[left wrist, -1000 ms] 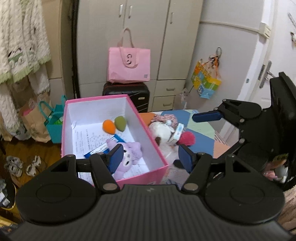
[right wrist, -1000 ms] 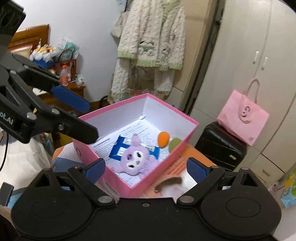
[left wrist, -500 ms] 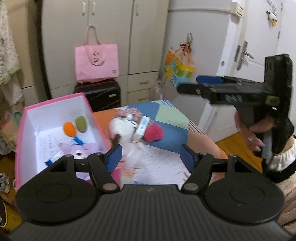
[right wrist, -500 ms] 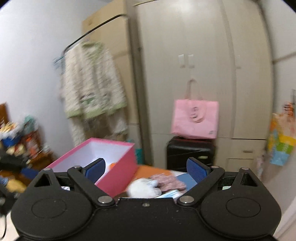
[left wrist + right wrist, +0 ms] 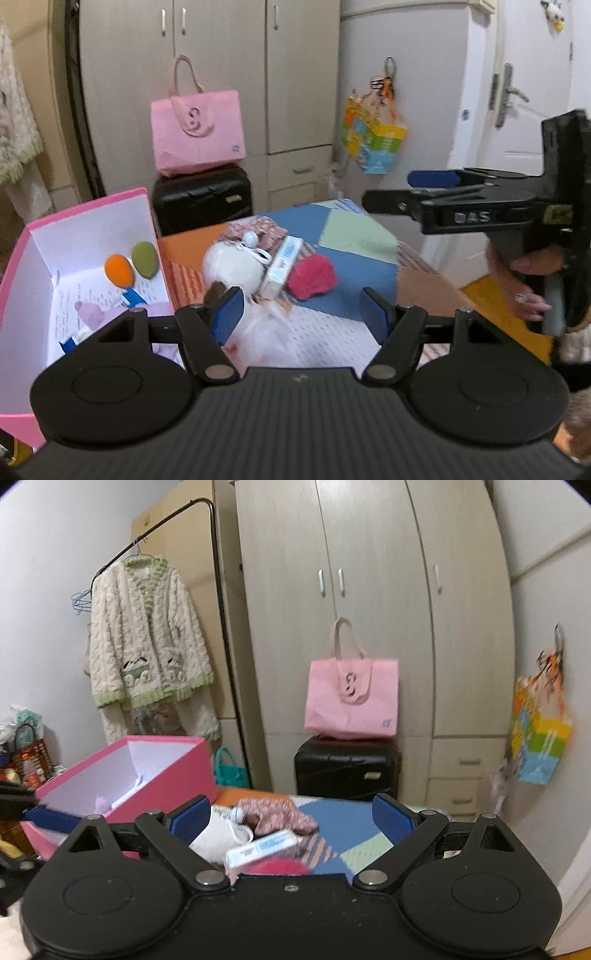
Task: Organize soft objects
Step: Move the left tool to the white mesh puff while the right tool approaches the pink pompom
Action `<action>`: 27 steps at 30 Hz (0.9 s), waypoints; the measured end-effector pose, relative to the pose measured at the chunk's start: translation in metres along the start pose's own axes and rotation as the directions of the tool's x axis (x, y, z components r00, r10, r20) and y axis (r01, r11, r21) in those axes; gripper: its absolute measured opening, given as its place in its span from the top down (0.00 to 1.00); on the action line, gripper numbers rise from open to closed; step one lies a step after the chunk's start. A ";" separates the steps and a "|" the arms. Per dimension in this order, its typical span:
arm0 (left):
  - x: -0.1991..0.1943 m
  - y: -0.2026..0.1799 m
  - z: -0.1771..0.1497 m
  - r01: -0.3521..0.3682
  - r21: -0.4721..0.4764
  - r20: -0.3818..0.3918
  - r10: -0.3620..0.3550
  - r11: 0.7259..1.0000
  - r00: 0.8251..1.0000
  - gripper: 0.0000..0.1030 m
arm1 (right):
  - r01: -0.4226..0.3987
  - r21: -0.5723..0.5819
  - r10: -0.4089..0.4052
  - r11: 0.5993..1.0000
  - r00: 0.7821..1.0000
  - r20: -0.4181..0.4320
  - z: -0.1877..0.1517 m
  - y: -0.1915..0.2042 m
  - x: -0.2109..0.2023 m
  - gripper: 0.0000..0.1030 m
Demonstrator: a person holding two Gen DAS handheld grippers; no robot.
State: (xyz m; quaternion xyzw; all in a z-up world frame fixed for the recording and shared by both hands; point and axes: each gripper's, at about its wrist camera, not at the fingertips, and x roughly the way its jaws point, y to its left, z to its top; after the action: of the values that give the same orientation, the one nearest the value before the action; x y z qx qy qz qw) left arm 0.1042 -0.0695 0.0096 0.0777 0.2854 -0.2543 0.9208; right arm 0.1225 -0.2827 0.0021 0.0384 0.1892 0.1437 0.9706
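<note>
Here pink box (image 5: 88, 206) apparently borders toys (image 5: 236, 262).

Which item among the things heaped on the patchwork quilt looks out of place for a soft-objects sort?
The small white and blue cardboard carton stands out. It lies wedged between the white plush toy and the fuzzy red pompom on the quilt. It is a rigid, printed box, while everything touching it is soft fabric or fluff.

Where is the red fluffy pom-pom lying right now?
In the left wrist view, the red fluffy pom-pom lies on the patchwork blanket, right of the small white carton, outside the pink box.
</note>
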 end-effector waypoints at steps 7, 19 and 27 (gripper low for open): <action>0.039 -0.002 -0.002 -0.150 -0.015 0.032 0.150 0.989 0.988 0.34 | -0.105 -0.006 0.104 0.994 0.992 -0.076 -0.014 -0.007 0.023 0.11; 0.070 -0.024 -0.024 -0.323 -0.035 0.103 0.325 0.946 0.940 0.34 | -0.167 0.084 0.178 0.982 0.974 -0.139 -0.033 -0.022 0.060 0.32; 0.071 -0.046 -0.034 -0.378 -0.060 0.164 0.383 0.924 0.909 0.34 | -0.183 0.098 0.196 0.978 0.969 -0.149 -0.040 -0.026 0.069 0.32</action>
State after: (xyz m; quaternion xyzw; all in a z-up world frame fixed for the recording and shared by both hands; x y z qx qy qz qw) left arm 0.1147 -0.1292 -0.0586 0.0969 0.1876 -0.0721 0.9748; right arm 0.1750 -0.2867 -0.0631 0.0852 0.2667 0.2302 0.9320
